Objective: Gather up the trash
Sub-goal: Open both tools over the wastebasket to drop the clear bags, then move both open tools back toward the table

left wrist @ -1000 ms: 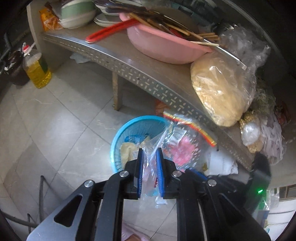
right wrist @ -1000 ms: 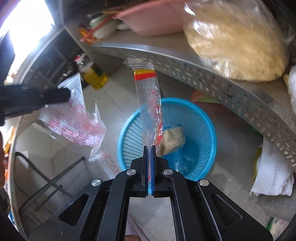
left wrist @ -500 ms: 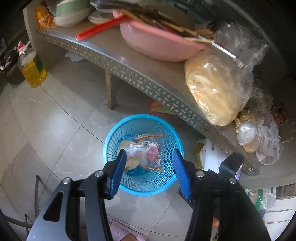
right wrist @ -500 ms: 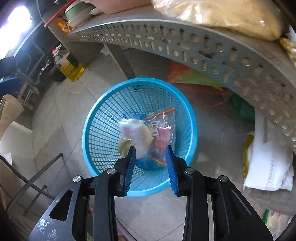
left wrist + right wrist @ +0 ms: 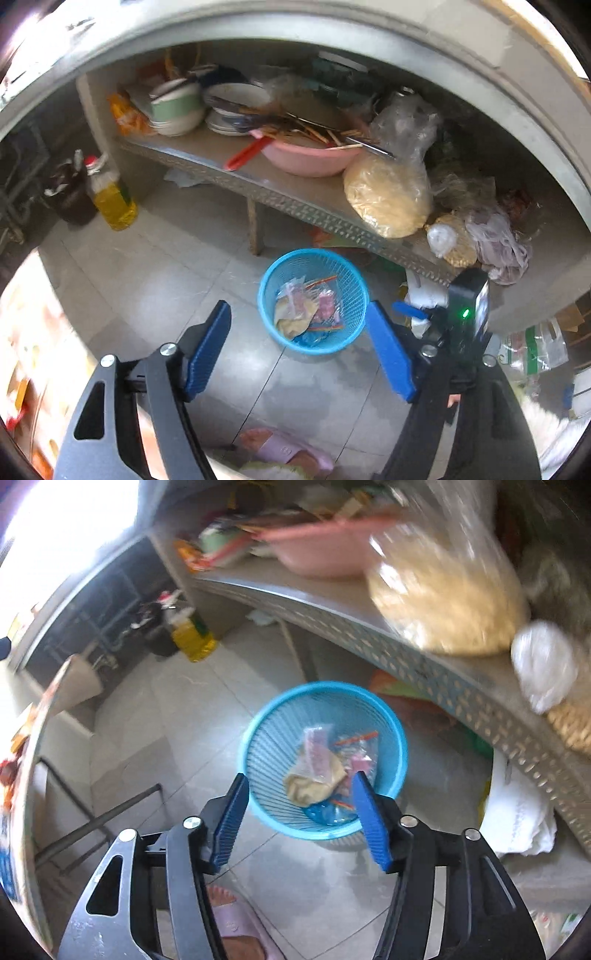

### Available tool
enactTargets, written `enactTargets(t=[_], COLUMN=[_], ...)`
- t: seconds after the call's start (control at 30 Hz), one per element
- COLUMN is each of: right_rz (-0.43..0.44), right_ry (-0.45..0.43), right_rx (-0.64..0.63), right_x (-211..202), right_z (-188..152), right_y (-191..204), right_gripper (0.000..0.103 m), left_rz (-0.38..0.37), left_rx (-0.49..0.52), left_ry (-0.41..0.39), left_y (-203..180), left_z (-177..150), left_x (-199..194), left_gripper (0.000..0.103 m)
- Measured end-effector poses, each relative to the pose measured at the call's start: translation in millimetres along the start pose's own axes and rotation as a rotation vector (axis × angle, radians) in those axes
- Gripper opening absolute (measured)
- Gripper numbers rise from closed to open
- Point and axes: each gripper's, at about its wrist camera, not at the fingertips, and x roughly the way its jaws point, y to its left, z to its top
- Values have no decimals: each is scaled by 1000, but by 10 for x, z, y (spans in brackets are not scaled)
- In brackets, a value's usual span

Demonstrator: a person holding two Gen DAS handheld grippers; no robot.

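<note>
From the left wrist, the left tool (image 5: 299, 343) hangs empty with jaws opening above the blue basket (image 5: 349, 275) on the floor, where the plastic wrappers (image 5: 310, 308) lie, while from the right wrist the right tool (image 5: 299, 812), jaws likewise opening and empty, hovers over that same basket (image 5: 258, 731) and wrappers (image 5: 325, 764).

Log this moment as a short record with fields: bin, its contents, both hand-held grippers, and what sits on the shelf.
bin: blue mesh basket standing on the tiled floor, in front of the metal shelf
bin contents: clear plastic bags with red and pink print, plus a beige wad
left hand-held gripper: jaws opening, nothing between them, above the basket
right hand-held gripper: jaws opening, nothing between them, above the basket
on shelf: pink basin, bag of beige grain, stacked bowls
on floor: yellow oil bottle
</note>
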Motion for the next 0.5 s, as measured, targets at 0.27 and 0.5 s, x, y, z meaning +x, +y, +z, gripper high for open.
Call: enactTargets(t=[0.27,0.5], right_rz=[37,54], right_ry=[-72,-119], right_rx=[-133,-237], right_x=[-644,-979], right_z=[178,239], right_y=[588,1152], right_gripper=[84,95], left_rz=[120,202], left_rx=[-129,-238], left_ry=[-120,-215], left_y=[283,538], left_z=[-719,-1312], left_x=[-909,-1500], left_gripper=[77,80])
